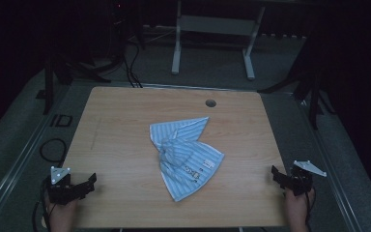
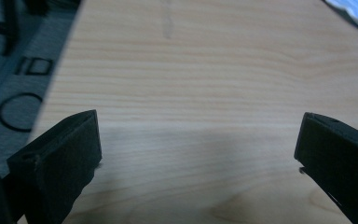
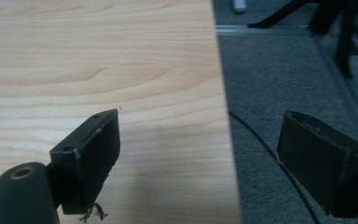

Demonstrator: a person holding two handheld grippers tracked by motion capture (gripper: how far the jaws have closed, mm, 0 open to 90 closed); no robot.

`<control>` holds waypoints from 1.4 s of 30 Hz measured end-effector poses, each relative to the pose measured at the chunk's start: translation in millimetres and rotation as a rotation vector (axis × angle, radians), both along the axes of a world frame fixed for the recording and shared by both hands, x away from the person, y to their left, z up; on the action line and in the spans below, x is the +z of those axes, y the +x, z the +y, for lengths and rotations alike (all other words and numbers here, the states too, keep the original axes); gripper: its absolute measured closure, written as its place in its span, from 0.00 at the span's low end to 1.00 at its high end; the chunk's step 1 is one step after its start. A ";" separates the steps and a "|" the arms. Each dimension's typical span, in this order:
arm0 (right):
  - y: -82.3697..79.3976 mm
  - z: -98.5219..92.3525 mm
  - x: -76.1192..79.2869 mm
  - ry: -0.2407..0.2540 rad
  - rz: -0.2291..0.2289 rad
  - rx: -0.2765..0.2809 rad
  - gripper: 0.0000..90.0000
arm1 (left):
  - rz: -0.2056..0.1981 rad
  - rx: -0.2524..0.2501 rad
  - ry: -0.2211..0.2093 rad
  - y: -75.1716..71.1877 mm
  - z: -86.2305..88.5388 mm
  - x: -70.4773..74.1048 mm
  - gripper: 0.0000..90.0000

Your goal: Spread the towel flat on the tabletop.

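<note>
Crumpled blue striped cloth [image 1: 186, 157] mid-surface [image 1: 125, 125], knotted at the centre, within reach from either side. Left tool [image 1: 75, 187] and right tool [image 1: 286, 180] parked at the near corners, jaws spread wide, pinching nothing. Likely a ready pose before reaching in.

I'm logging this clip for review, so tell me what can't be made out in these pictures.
- Cloth, high view: the print near its hem is too small to read, and its bunched folds hide its own underside.
- Cloth, left gripper view: cut off by the top right corner, blurred.
- Room beyond the table, high view: too dark to make out.
- Both hands, high view: cut off by the bottom edge.
</note>
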State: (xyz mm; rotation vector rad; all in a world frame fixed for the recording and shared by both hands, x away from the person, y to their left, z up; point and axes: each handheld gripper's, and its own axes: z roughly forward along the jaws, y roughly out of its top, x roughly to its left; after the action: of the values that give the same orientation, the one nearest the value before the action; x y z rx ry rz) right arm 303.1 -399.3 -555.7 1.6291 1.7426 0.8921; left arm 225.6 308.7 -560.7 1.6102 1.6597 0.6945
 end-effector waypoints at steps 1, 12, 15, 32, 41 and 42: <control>0.0 0.0 0.0 0.000 0.000 0.000 0.14 | 0.012 -0.009 -0.001 0.9 -0.8 -0.6 0.01; 5.2 0.5 15.7 0.058 0.139 0.179 0.14 | 0.210 -0.122 0.137 4.1 -12.4 12.9 0.00; 7.3 6.0 28.7 -0.007 0.234 0.215 0.15 | 0.282 -0.162 0.131 1.4 -12.2 17.8 0.00; 19.3 29.5 35.2 -0.131 0.534 0.428 0.15 | 0.540 -0.289 0.151 -1.0 -6.1 41.2 0.00; 38.0 48.6 30.6 -0.130 0.586 0.489 0.15 | 0.586 -0.345 0.178 16.4 -27.7 34.3 0.00; 38.0 48.6 30.6 -0.130 0.586 0.489 0.15 | 0.586 -0.345 0.178 16.4 -27.7 34.3 0.00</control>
State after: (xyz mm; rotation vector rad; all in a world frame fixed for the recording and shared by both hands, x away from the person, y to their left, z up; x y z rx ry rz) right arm 341.2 -350.7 -525.1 1.4908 2.6193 0.5007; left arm 242.0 280.9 -526.3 2.3158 1.6653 0.2008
